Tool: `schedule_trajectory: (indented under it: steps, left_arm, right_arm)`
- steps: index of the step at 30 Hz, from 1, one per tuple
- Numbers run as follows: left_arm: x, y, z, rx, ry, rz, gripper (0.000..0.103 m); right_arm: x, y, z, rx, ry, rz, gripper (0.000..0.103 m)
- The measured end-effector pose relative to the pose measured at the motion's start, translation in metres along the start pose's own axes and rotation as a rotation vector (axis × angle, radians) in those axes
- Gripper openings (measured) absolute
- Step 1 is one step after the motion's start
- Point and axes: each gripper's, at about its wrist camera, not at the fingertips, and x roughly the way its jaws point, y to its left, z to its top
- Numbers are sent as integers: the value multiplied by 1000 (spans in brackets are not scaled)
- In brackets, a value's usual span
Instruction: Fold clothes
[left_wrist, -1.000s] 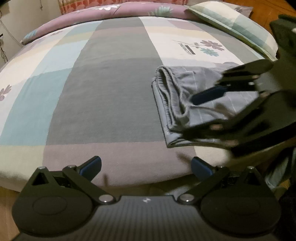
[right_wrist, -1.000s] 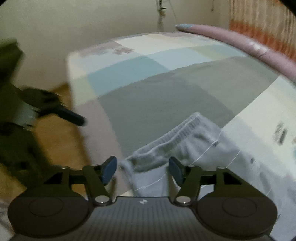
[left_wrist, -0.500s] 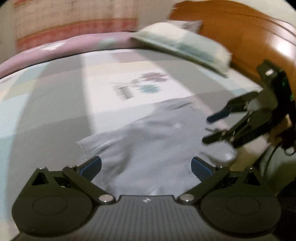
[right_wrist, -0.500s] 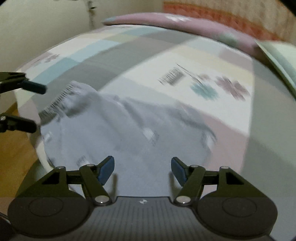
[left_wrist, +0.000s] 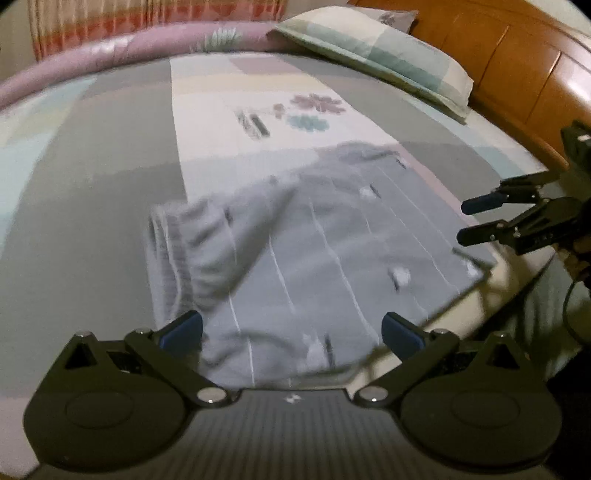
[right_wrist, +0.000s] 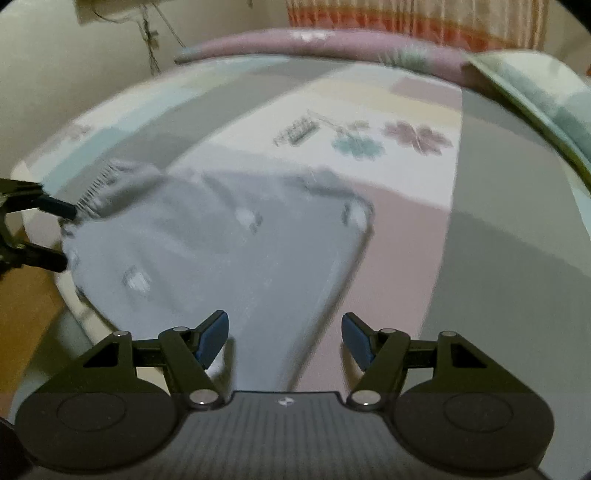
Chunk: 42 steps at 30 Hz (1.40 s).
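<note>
A folded grey garment (left_wrist: 314, 258) with thin white stripes and a ribbed waistband lies near the bed's front edge; in the right wrist view the same grey garment (right_wrist: 221, 251) spreads ahead of the fingers. My left gripper (left_wrist: 291, 330) hovers open over its near end, nothing between the blue pads. My right gripper (right_wrist: 284, 338) is open above the garment's narrow end. The right gripper (left_wrist: 476, 219) also shows at the garment's far right corner in the left wrist view, and the left gripper (right_wrist: 61, 236) shows by the waistband in the right wrist view.
The bed (left_wrist: 110, 184) has a patchwork sheet in grey, teal and cream with a flower print (left_wrist: 314, 110). A checked pillow (left_wrist: 376, 55) and a wooden headboard (left_wrist: 517, 74) lie at the right. A mauve rolled quilt (left_wrist: 129, 48) runs along the back. Wooden floor (right_wrist: 26, 314) lies beyond the edge.
Both grippers have swung round to face the garment lengthwise and come closer over it. The garment lies flatter and spread wider than a second ago. Both stay open.
</note>
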Motion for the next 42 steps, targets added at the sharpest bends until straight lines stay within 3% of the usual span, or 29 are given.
schedule_trajectory:
  steps: [4, 7, 11, 14, 18, 21, 25, 30, 33, 36, 39, 42]
  left_arm:
    - [21, -5, 38, 20, -46, -71, 102]
    - [53, -2, 56, -39, -32, -130, 102]
    - [71, 20, 45, -120, 61, -77, 102]
    - [55, 27, 38, -121, 66, -32, 102]
    - [46, 17, 55, -126, -16, -117, 102]
    - [44, 6, 71, -128, -80, -202, 102]
    - [89, -3, 78, -127, 1, -177, 102]
    - [86, 3, 67, -232, -32, -142, 101]
    - [61, -1, 60, -215, -74, -176, 102]
    - [52, 1, 45, -218, -69, -165, 102]
    - [68, 10, 32, -267, -23, -125, 102]
    - [67, 13, 26, -281, -50, -140, 102]
  right_arm:
    - [12, 6, 7, -20, -9, 20, 73]
    - [24, 10, 11, -28, -2, 33, 73]
    - [35, 13, 14, -35, 2, 51, 73]
    - [36, 13, 13, -25, -1, 55, 75]
    - [37, 13, 12, -11, -6, 61, 86]
    - [37, 14, 11, 0, -9, 65, 89]
    - [38, 14, 10, 14, -13, 71, 89]
    - [30, 9, 11, 51, -31, 90, 89]
    - [19, -6, 21, 70, -85, 94, 89]
    - [20, -37, 37, 173, -102, 66, 89]
    - [37, -58, 47, 260, -94, 134, 86]
    - [55, -79, 58, 348, -87, 203, 81]
